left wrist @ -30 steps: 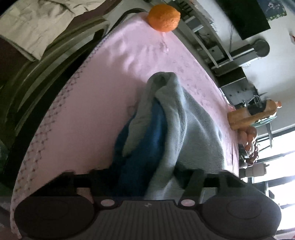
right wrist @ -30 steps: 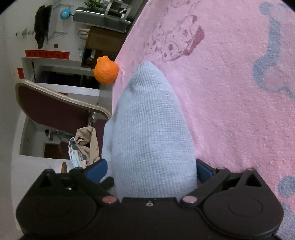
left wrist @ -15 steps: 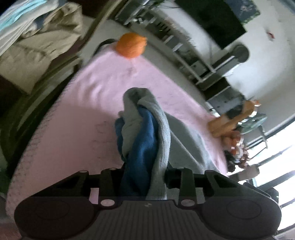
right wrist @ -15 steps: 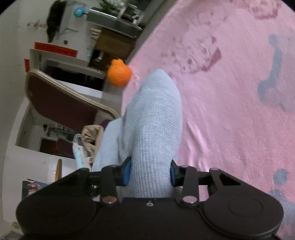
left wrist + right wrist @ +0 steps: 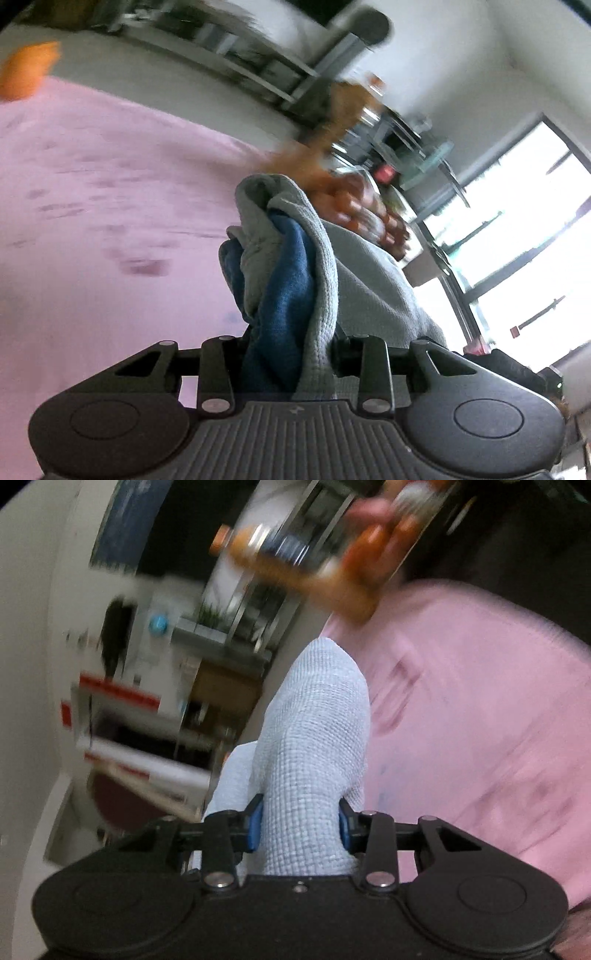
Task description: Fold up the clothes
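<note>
In the left wrist view a blurred orange (image 5: 26, 68) sits at the far left edge of the pink cloth (image 5: 92, 206) covering the worktop. To its right, the left gripper (image 5: 288, 354) has its jaws closed on a bunched fold of the garment (image 5: 321, 266), grey knit outside with blue fabric inside, lifted above the cloth. Further right lie smeared orange-brown items and a bright window (image 5: 517, 229). In the right wrist view, shelves blur at the left; the right gripper (image 5: 299, 825) clamps a pale grey knit fold (image 5: 314, 738) between its blue pads (image 5: 254, 823), with pink cloth (image 5: 480, 720) to the right.
</note>
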